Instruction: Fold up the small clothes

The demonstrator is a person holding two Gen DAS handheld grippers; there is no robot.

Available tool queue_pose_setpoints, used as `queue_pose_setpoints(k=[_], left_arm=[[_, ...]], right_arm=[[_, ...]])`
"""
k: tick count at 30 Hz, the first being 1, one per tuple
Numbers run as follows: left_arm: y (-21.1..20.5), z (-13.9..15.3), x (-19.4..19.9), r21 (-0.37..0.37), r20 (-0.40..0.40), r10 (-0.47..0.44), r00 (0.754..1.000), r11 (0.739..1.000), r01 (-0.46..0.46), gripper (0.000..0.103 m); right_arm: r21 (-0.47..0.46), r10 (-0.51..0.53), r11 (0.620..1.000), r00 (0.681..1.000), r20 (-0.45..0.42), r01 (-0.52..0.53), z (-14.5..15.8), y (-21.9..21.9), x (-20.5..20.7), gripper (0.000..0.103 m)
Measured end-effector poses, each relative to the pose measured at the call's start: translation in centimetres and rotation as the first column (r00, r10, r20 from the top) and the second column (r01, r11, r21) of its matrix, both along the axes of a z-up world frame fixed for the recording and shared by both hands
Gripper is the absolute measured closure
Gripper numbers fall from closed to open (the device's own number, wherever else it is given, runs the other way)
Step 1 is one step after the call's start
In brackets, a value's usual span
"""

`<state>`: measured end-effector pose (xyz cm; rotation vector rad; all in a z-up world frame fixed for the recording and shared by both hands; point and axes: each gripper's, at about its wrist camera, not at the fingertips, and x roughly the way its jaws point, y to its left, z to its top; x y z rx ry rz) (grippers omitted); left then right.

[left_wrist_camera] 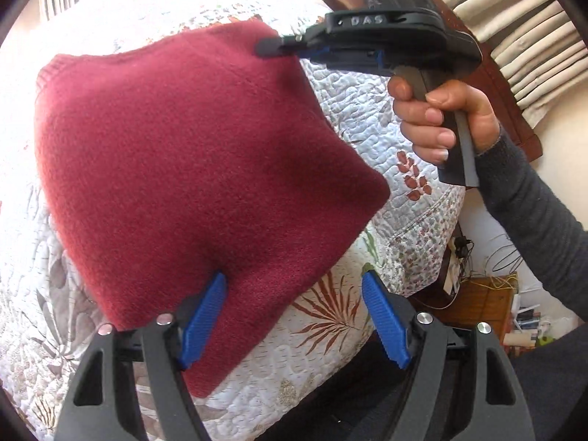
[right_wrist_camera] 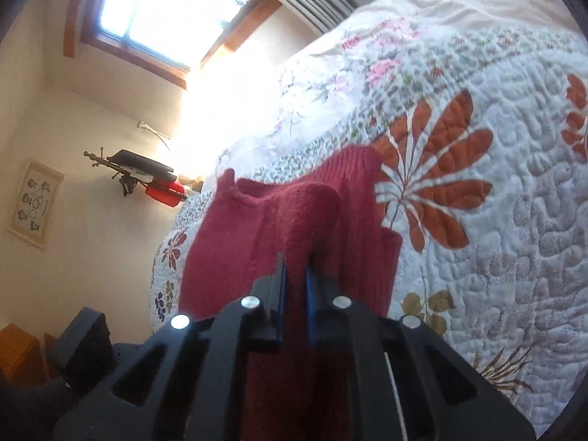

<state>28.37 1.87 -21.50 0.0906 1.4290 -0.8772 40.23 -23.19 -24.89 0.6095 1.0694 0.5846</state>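
Note:
A dark red knitted garment (left_wrist_camera: 183, 147) lies part-folded on a floral quilted bedspread (left_wrist_camera: 367, 110). My left gripper (left_wrist_camera: 294, 279) is open at the bottom of the left wrist view. Its blue pads (left_wrist_camera: 202, 323) straddle the garment's near edge without closing on it. My right gripper (left_wrist_camera: 266, 47), held by a hand (left_wrist_camera: 441, 117), pinches the garment's far right corner. In the right wrist view the right gripper (right_wrist_camera: 297, 275) is shut on a raised fold of the red garment (right_wrist_camera: 257, 239), which hangs over the bedspread (right_wrist_camera: 477, 220).
Cream pillows (left_wrist_camera: 533, 36) and a wooden headboard (left_wrist_camera: 514, 110) are at the upper right. A wooden box with cables (left_wrist_camera: 477, 301) sits on the floor beside the bed. A window (right_wrist_camera: 158, 7), a wall shelf (right_wrist_camera: 147, 176) and a framed picture (right_wrist_camera: 35, 202) lie beyond the bed.

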Motion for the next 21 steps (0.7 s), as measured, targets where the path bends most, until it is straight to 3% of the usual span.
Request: queue_pose_setpoints(k=[2, 5, 8, 10, 13, 15, 19, 20, 21], left_arm=[[0.0, -0.2, -0.4, -0.02, -0.012, 0.002, 1.0, 1.0, -0.003, 0.026], [0.6, 0.2, -0.8, -0.095, -0.059, 0.032, 0.998, 0.995, -0.038, 0.026], [2.4, 1.5, -0.6, -0.158, -0.087, 0.081, 0.993, 0.983, -0.094, 0.026], [4.2, 3.2, 0.3, -0.214, -0.089, 0.137, 0.986, 0.965, -0.154, 0.026], [7.1, 5.1, 2.9, -0.299, -0.08, 0.247, 0.966, 0.918, -0.26, 0.026], [8.4, 5.5, 5.1, -0.327, -0.083, 0.316, 0.945, 0.887, -0.325, 0.026], [8.3, 5.1, 8.0, -0.312, -0.069, 0.34, 0.938, 0.886, -0.344, 0.026], [7.9, 4.6, 8.6, -0.304, -0.074, 0.336, 0.939, 0.889, -0.342, 0.025], [7.6, 4.0, 9.1, -0.292, -0.087, 0.329, 0.94, 0.894, -0.34, 0.025]], right_arm=[[-0.02, -0.058, 0.998, 0.997, 0.046, 0.059, 0.9, -0.9, -0.2, 0.096], [-0.056, -0.057, 0.997, 0.992, -0.11, 0.051, -3.8, -0.5, 2.0, 0.094], [-0.058, -0.054, 0.997, 0.992, -0.116, 0.048, -4.6, -0.7, 1.8, 0.09], [-0.039, -0.099, 0.995, 0.989, -0.107, 0.096, -3.6, -2.3, 1.1, 0.078], [-0.001, -0.092, 0.996, 0.991, -0.096, 0.093, -2.4, -4.0, -1.0, 0.075], [0.025, -0.051, 0.998, 0.991, -0.125, 0.054, -2.6, -3.9, -3.1, 0.057], [0.074, 0.048, 0.997, 0.984, -0.169, -0.036, -3.3, -1.9, -6.6, 0.044], [0.075, 0.07, 0.996, 0.982, -0.178, -0.057, -3.7, -1.4, -7.1, 0.045], [0.044, 0.084, 0.996, 0.978, -0.19, -0.077, -4.2, -0.9, -7.4, 0.072]])
